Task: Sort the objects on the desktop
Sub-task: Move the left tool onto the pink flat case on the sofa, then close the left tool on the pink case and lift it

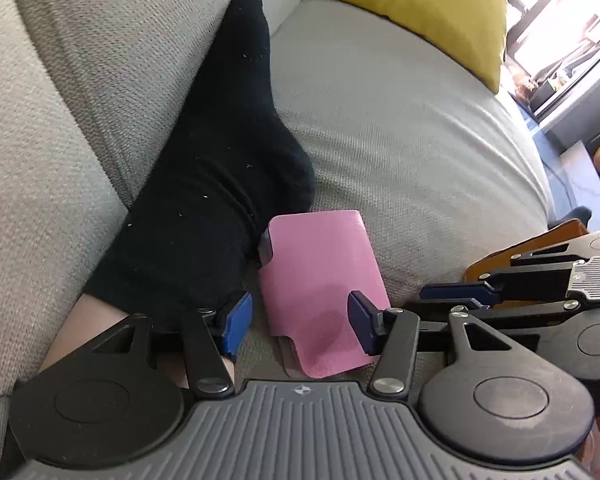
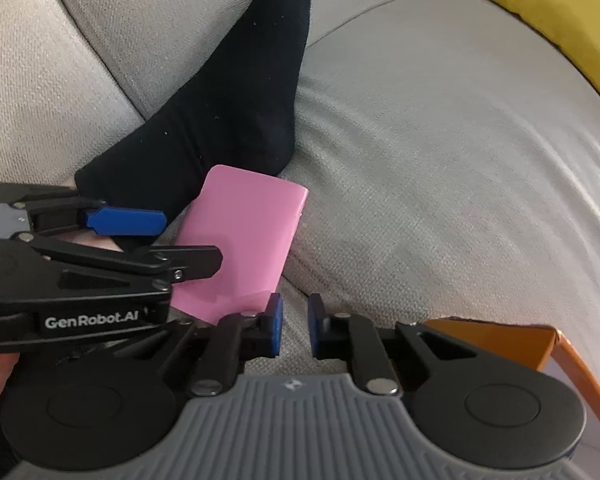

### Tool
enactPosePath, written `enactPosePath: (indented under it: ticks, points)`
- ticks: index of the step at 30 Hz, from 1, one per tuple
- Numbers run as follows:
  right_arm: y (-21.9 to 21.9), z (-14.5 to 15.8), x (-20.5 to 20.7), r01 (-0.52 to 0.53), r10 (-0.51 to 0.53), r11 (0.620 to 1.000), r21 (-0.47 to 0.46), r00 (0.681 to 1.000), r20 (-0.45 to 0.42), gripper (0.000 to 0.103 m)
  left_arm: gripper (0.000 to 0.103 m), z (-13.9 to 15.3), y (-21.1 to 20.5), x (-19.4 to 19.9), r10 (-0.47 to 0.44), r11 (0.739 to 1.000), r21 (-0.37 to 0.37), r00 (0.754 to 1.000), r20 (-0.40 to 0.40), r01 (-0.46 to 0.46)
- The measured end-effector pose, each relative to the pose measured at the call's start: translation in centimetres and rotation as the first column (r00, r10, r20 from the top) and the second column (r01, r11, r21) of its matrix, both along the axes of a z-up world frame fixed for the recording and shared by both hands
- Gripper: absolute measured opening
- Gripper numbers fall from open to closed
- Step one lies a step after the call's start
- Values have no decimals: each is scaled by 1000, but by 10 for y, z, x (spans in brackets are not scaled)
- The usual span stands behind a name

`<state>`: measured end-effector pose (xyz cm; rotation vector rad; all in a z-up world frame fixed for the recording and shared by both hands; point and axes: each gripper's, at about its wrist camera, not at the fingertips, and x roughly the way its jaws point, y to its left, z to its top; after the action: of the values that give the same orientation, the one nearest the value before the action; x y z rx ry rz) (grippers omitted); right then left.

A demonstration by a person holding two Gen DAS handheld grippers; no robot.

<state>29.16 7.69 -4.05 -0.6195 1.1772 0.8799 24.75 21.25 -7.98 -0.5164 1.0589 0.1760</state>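
One pink case (image 1: 320, 280) lies flat on the grey sofa cushion (image 1: 420, 140), touching the heel of one black-socked foot (image 1: 220, 160) at its far left. Your left hand-held gripper (image 1: 300, 320) stands wide, its two blue pads straddling the near end of the case without pressing it. Your right hand-held gripper (image 2: 295, 326) is nearly closed on nothing, just right of the case's near corner. One yellow pillow (image 1: 420, 0) sits far right.

pink case (image 1: 324, 284), black sock (image 1: 220, 184), grey sofa (image 1: 400, 128)
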Motion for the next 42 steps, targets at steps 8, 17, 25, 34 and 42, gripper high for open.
enactPosePath:
  ticks: [8, 17, 25, 34, 42]
  points:
    - [-3, 11, -4, -33, 34, 999, -26, 999, 41, 9, 67, -3, -4, 11, -20, 1000, -7, 1000, -20, 20]
    - [-13, 27, -1, -19, 21, 1000, -23, 998, 67, 4, 97, -11, -24, 28, -60, 996, 59, 997, -38, 62]
    - [-9, 19, -2, -12, 12, 1000, 3, 999, 29, 9, 53, 2, -17, 5, -28, 998, 53, 999, 41, 25]
    - [-4, 11, -5, -3, 5, 1000, -30, 998, 58, 9, 23, 31, -14, -22, -56, 996, -58, 975, 216, 70]
    - [-1, 5, -12, -32, 36, 998, -58, 997, 67, 9, 26, 0, -17, 4, -27, 987, -151, 989, 148, 50]
